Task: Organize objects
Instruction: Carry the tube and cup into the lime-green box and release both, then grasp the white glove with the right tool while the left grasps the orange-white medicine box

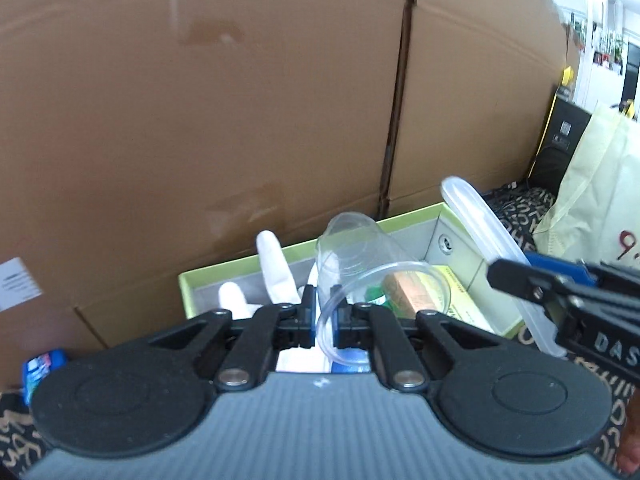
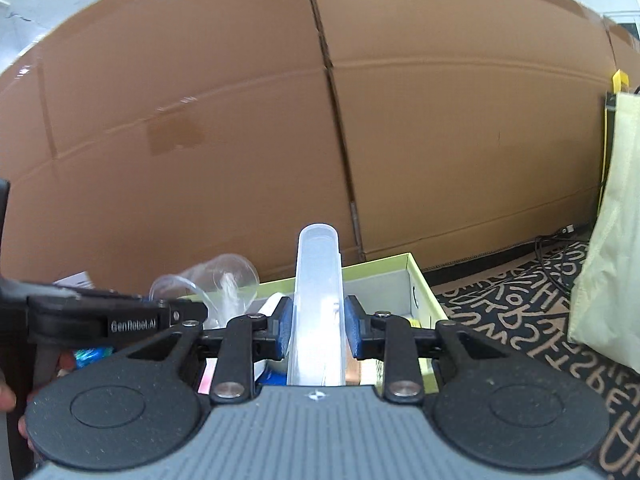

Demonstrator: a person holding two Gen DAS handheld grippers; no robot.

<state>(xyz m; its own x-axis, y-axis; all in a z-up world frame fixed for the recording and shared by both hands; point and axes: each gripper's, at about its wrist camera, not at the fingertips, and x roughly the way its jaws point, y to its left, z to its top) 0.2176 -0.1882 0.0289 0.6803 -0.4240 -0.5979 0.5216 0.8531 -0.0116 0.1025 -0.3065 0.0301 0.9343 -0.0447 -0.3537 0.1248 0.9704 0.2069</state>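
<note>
Clear cup (image 1: 360, 276) is being gripped by left tool (image 1: 323, 320); right tool (image 2: 318, 330) is gripping translucent lid (image 2: 318, 300) above green box (image 1: 240, 268).

A tall cardboard wall (image 1: 240, 120) was seen filling the background, split by a vertical seam. A black patterned cloth with tan lettering (image 2: 520, 320) was spread beneath. A pale cream bag (image 2: 612, 264) was stood at the right, with a black cable (image 2: 556, 256) trailed near it.

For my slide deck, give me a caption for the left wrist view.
Left gripper pinches a clear plastic cup by its rim above a green-edged box.
</note>
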